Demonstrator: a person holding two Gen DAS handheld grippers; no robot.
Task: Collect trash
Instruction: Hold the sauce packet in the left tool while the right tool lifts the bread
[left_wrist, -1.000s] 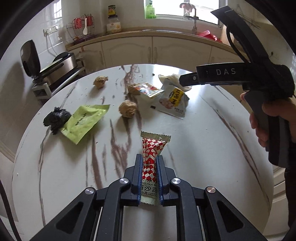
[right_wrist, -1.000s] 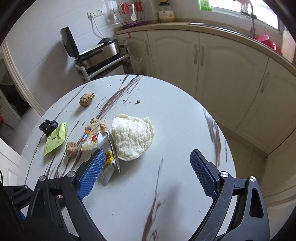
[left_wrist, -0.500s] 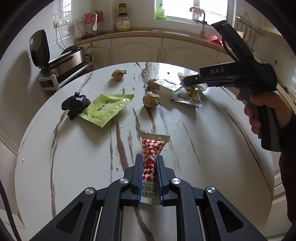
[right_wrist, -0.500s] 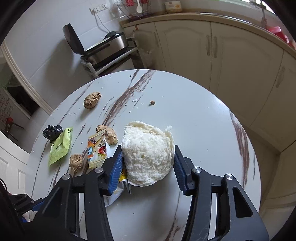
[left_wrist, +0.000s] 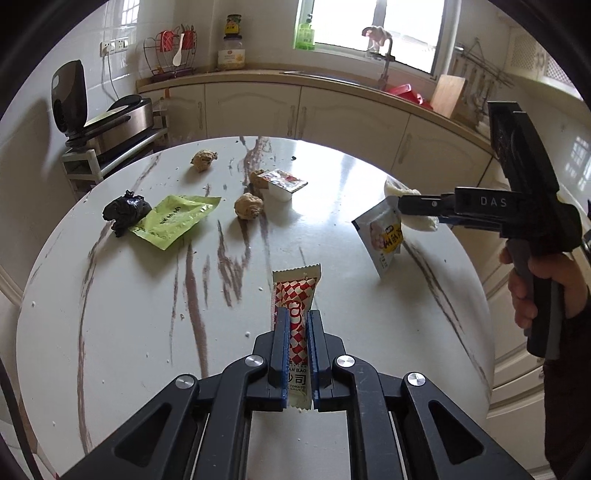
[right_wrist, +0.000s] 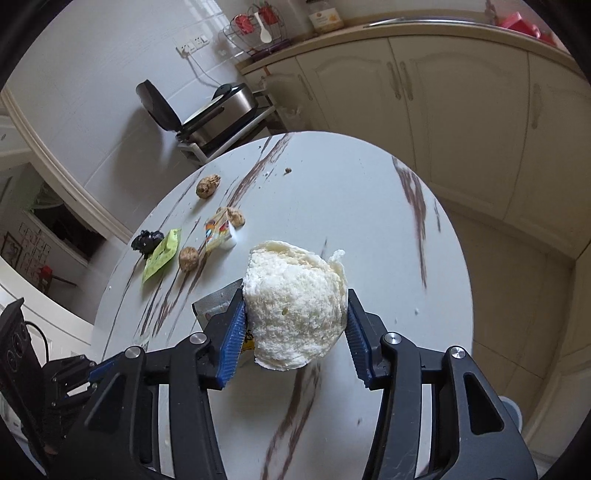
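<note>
- Trash on the table (left_wrist: 369, 332): left gripper (left_wrist: 295, 325) pinches the ketchup sachet (left_wrist: 295, 295).
- Right gripper (right_wrist: 295, 314) clamps the white bread lump (right_wrist: 295, 306) and a snack packet (left_wrist: 382, 232).

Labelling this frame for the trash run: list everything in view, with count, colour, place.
sauce sachet: 1, red-white checked, in left tool
bread chunk: 1, white, in right tool
snack wrapper: 1, white-yellow, hanging at right tool
green pouch: 1, table left
black wad: 1, beside pouch
brown lumps: 3, table middle and far
sealed cup: 1, white, red lid
table: 1, white marble
left tool: shut
right tool: shut
hand: 1, on right tool
</note>
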